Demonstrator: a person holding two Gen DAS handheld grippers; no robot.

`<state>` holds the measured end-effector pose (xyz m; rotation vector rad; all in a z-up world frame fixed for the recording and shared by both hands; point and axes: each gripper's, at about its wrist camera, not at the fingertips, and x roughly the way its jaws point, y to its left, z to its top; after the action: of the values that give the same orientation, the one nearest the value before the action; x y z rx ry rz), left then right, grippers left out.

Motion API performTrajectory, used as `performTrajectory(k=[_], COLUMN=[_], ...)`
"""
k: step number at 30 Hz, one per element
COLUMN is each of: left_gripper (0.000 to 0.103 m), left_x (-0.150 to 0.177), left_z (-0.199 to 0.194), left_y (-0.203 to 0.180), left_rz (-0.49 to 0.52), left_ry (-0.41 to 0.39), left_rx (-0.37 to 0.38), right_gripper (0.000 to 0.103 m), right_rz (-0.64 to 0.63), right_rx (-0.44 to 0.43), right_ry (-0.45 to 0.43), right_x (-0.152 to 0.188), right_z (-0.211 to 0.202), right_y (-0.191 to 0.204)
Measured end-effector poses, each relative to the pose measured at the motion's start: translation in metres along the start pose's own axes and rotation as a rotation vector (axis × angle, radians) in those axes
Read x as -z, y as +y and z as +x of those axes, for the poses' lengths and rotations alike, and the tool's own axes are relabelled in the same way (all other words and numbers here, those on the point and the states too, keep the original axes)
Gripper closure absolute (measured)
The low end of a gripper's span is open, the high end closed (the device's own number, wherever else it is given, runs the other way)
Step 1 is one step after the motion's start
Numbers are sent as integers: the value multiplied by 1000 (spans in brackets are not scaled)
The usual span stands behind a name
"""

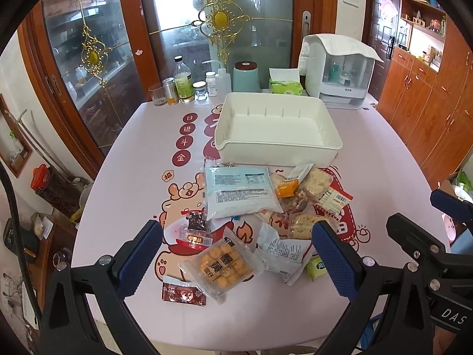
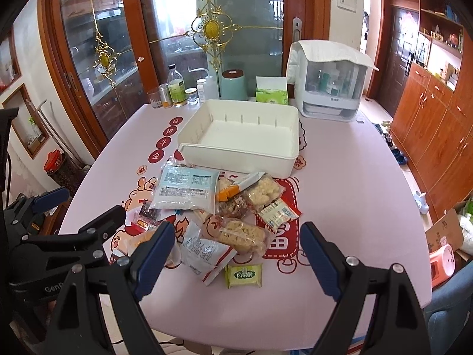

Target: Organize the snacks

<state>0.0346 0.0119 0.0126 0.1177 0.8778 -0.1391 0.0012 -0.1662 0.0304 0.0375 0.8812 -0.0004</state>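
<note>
Grippers, two, left [image 1: 236, 259] and right [image 2: 236, 254], jaws apart; one white bin [image 1: 278, 145].

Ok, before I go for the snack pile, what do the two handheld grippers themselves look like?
Both look alike: the left gripper and right gripper have black plastic triangular frames with silver rivets. Each has two fingers faced with dark blue textured pads. White lettering reading "DAS" marks the right gripper's body, and "GenD", cut off, marks the left gripper's body. No sleeves or hands show.
</note>
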Motion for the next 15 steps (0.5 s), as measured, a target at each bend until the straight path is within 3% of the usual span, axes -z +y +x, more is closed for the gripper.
performTrajectory(k=[5,15], left_gripper=[3,3], left_x=[-5,-9], left_z=[-5,-3], left_y=[3,15], left_rz=[-6,-63], left_ry=[-26,8], left_rx=[1,-16], right_gripper=[16,16], right_rz=[-30,-65], right_rx=[-3,-37], right_ry=[-21,-35], right_x=[-6,-13], right_z=[-4,-1], right_y=[3,1])
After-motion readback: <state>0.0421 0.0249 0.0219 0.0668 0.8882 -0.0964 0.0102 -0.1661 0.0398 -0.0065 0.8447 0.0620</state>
